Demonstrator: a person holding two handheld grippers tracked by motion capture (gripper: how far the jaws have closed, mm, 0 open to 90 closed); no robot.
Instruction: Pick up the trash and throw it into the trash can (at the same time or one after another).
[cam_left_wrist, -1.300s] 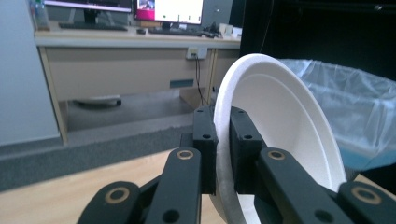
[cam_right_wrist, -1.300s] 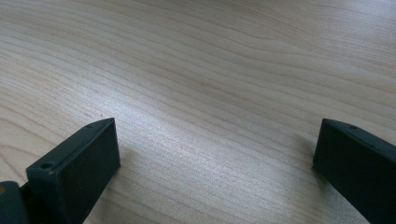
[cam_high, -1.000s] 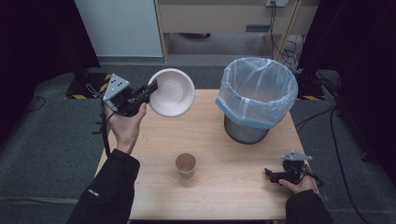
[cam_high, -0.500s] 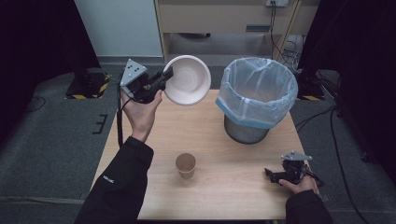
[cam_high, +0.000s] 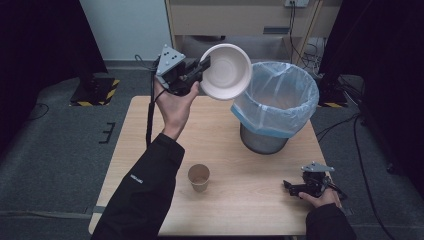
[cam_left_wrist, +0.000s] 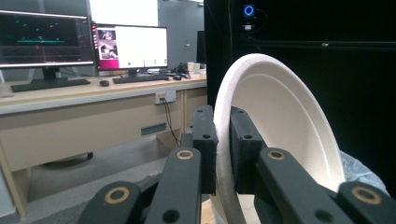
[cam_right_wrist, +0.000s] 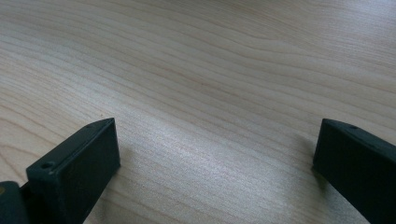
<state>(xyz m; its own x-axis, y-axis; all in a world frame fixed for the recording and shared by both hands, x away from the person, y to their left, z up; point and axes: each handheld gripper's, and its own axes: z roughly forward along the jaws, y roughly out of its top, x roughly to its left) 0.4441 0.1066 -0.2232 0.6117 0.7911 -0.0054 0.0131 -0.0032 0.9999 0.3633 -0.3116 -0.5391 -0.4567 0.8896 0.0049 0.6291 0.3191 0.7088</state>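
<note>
— What was going on at the left side of the table (cam_high: 150, 130)?

— The left gripper (cam_high: 200, 70) was up in the air, clenched on the rim of a white bowl (cam_high: 227, 70). In the left gripper view the two black pads pinched that rim (cam_left_wrist: 223, 140) from both sides, nearly shut, the bowl tipped on edge with its hollow facing away from the hand. It hung just beside the near-left lip of the lined bin (cam_high: 277, 95). I took it for the carrying step, the bowl headed for the trash.

— And the next move?

— I'd say bring the bowl over the bin's mouth, then let the pads go so it drops inside the liner.

— Anything in the middle?

— A paper cup (cam_high: 199, 177) stood upright on the wood, untouched.

— And the right side?

— The right gripper (cam_high: 292, 187) rested low on the table near the corner, jaws spread wide, bare wood between them, holding nothing.
</note>
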